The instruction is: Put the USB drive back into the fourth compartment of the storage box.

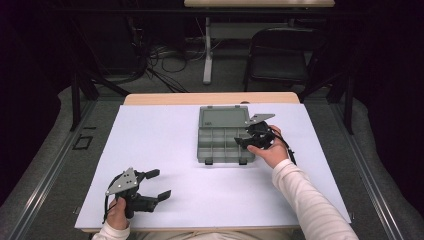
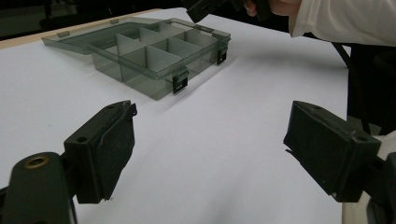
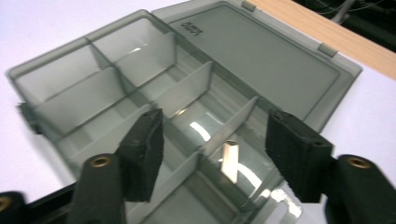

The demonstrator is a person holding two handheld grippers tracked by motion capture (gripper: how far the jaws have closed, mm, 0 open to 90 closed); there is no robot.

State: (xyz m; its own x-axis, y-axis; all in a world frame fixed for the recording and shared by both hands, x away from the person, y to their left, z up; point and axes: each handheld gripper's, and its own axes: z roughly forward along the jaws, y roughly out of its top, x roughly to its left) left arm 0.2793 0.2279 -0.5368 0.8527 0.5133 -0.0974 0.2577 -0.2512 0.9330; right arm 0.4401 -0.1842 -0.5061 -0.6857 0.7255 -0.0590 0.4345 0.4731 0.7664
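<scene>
A grey see-through compartment box (image 1: 202, 150) lies in the middle of the white table top, its lid (image 1: 223, 118) folded open flat behind it. My right gripper (image 1: 244, 139) hovers over the box's right side, open, with no thing between its pads. In the right gripper view the gripper (image 3: 210, 133) looks down on the dividers (image 3: 184, 91), and a small pale piece (image 3: 229, 161) lies in a compartment below the jaws. My left gripper (image 1: 159, 184) rests near the front left of the table, open and empty. The left gripper view shows that gripper (image 2: 210, 140) facing the box (image 2: 154, 56).
The white sheet (image 1: 165, 145) covers a wooden table whose far edge (image 1: 210, 98) shows behind the box. Beyond it stand a black chair (image 1: 280, 55) and a table leg (image 1: 207, 47), with cables (image 1: 165, 62) on the floor. Dark frames flank both sides.
</scene>
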